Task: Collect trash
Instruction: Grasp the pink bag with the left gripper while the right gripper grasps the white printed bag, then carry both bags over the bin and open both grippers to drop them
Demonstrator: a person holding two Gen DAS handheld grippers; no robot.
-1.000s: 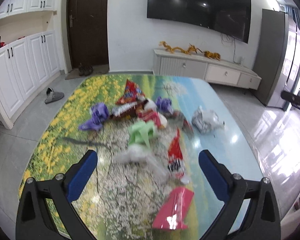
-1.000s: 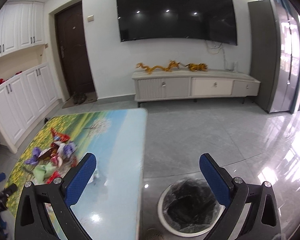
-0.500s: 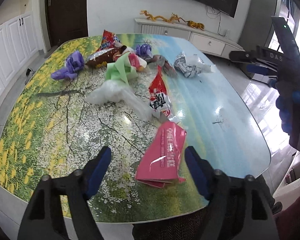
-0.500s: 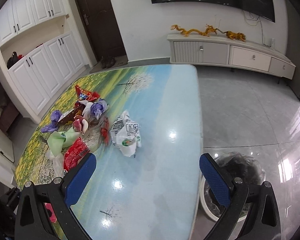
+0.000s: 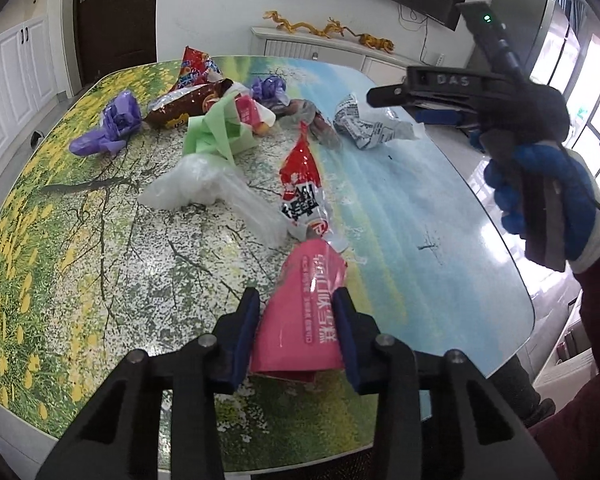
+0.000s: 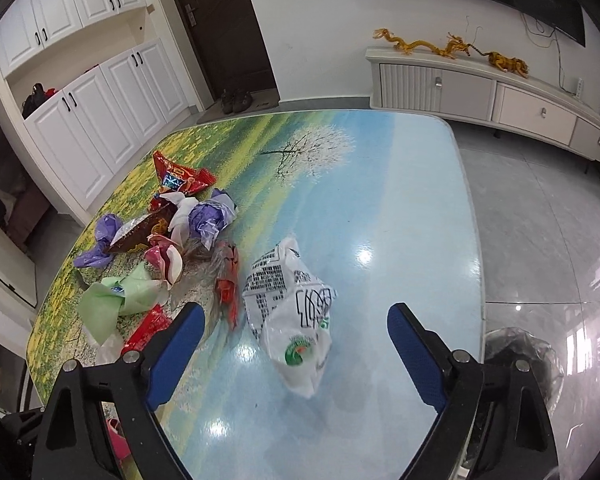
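Observation:
My left gripper is shut on a pink wrapper lying near the front edge of the picture-printed table. Beyond it lie a red snack bag, a clear plastic bag, a green paper, purple wrappers and a white printed bag. My right gripper is open above the table, with the white printed bag between and just beyond its fingers. It also shows at the right of the left wrist view.
A bin with a black liner stands on the floor off the table's right edge. More wrappers are piled at the table's left. White cabinets and a low TV console line the walls.
My left gripper has come down over the pink wrapper and shut on it. My right gripper has swung from the bin to above the white printed bag and stayed open.

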